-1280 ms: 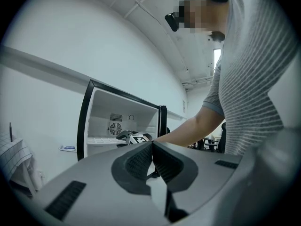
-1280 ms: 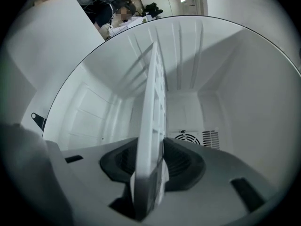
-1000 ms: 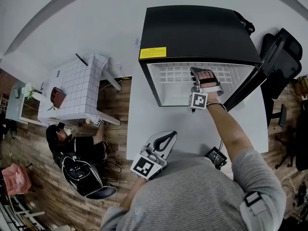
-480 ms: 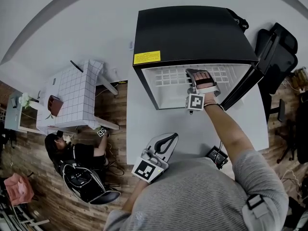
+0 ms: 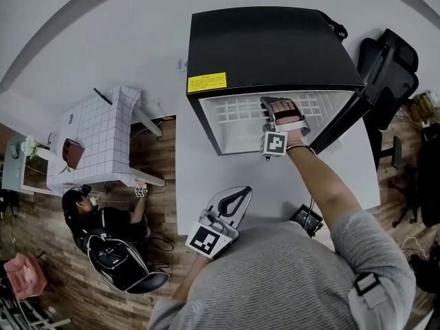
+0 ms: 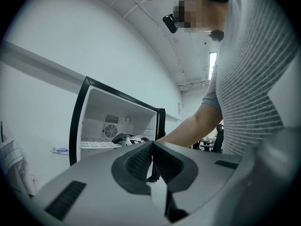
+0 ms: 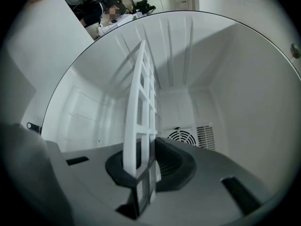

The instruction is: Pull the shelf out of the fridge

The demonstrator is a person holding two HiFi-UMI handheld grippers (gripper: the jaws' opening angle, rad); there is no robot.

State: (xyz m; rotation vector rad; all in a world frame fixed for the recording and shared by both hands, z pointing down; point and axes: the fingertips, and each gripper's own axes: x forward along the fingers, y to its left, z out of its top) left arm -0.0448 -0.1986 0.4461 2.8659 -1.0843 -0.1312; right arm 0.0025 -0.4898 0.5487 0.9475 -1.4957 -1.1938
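Level shelf (image 7: 141, 102) lengthwise into fridge (image 5: 268, 40), front edge clamped in right gripper (image 7: 144, 167); left gripper (image 6: 152, 160) together.

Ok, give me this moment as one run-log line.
right gripper: shut on shelf front edge | shelf: inside fridge, not yet pulled out | left gripper: shut, empty, outside fridge

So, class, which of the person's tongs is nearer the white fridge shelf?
Right. The right tongs are inside the open fridge, clamped on the shelf at its front edge; the left tongs are shut and empty, outside the fridge near the person's chest.
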